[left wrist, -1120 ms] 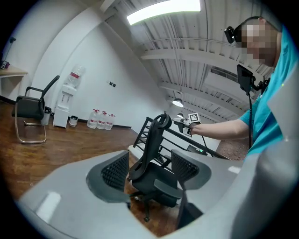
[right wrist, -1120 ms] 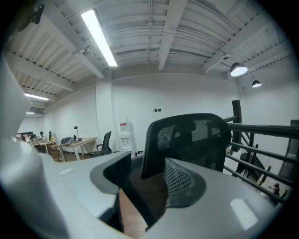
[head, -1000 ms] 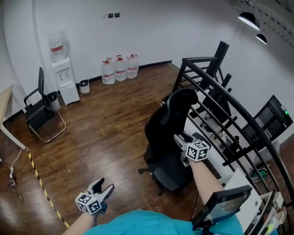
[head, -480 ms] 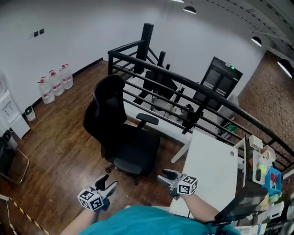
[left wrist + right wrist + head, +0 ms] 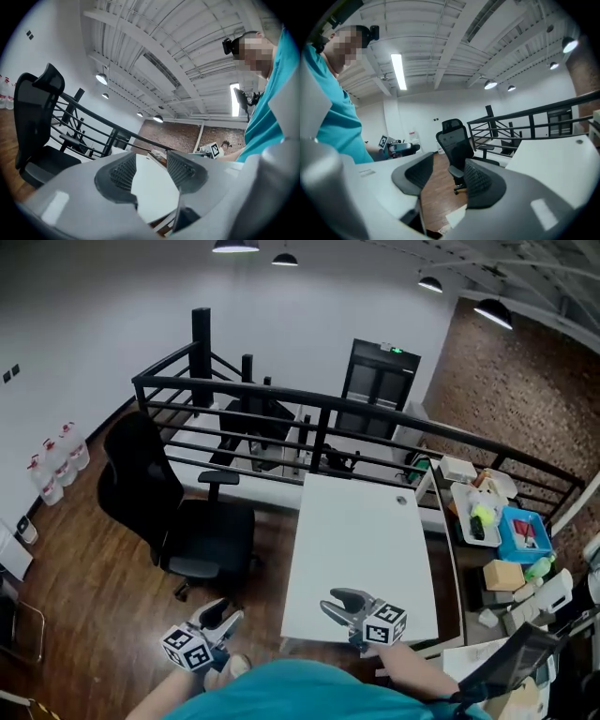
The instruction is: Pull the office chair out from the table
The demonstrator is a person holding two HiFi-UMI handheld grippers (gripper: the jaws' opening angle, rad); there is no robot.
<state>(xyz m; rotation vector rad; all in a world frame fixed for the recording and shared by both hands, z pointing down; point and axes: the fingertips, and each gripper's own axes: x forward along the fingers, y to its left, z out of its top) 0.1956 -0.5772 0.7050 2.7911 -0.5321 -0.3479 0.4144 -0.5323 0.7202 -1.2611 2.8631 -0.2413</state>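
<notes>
The black office chair [image 5: 178, 512] stands on the wood floor left of the white table [image 5: 361, 521], clear of its edge and turned partly away. My left gripper [image 5: 225, 612] hangs low over the floor near the table's front left corner. Its jaws are closing with nothing between them. My right gripper [image 5: 335, 604] hovers over the table's near edge, jaws also closing on nothing. Neither touches the chair. The left gripper view shows the chair [image 5: 33, 117] far left and the table [image 5: 150, 187] past my gripper [image 5: 151, 171]. The right gripper view looks between the jaws [image 5: 445, 180] at the chair [image 5: 457, 145].
A black railing [image 5: 309, 404] runs behind the table and chair. Right of the table, a shelf holds a blue bin [image 5: 523, 532] and small items. Water bottles [image 5: 56, 460] stand by the left wall. A dark door [image 5: 380, 381] is at the back.
The view has swung right, so the chair now lies at the left. My right gripper left the chair and dropped to the table's near edge. The left jaws have narrowed.
</notes>
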